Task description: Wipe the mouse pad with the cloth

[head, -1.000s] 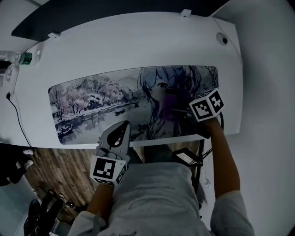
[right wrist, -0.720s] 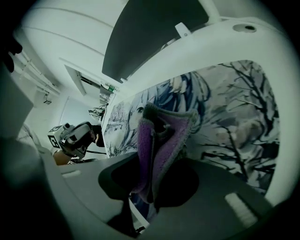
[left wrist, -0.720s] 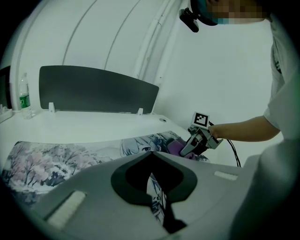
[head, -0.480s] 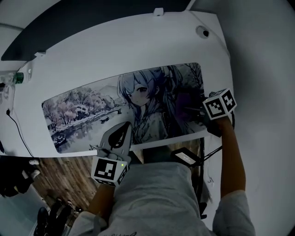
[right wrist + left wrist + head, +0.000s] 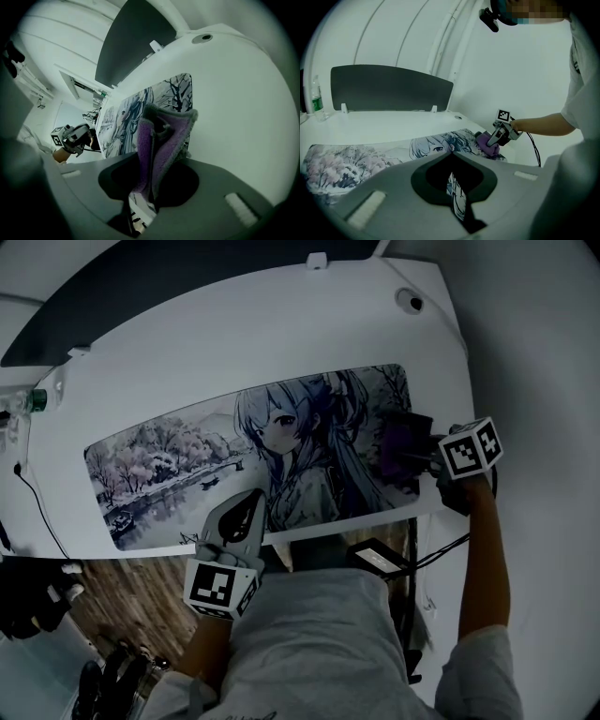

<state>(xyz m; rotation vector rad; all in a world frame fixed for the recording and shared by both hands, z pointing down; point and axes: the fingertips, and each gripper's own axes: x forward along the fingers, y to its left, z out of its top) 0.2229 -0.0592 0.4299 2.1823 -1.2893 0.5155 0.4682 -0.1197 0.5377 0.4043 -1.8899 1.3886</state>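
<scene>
Your right gripper (image 5: 419, 454): jaws clamped on purple cloth (image 5: 395, 448), at the mouse pad's (image 5: 178, 470) 3 o'clock end. Pad's long axis runs 9 to 3; the rest lies toward 9. Left gripper (image 5: 249, 502): jaws closed, empty, at 6 o'clock edge.

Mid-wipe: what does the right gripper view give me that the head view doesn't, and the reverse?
Only the right gripper view: the grip itself, the right tongs with jaws shut on the folded purple cloth. Only the head view: the mouse pad's full length, with the cloth at its right end, and the wood floor. Both: the white table, the pad's print, and the left tongs at the near edge.
</scene>
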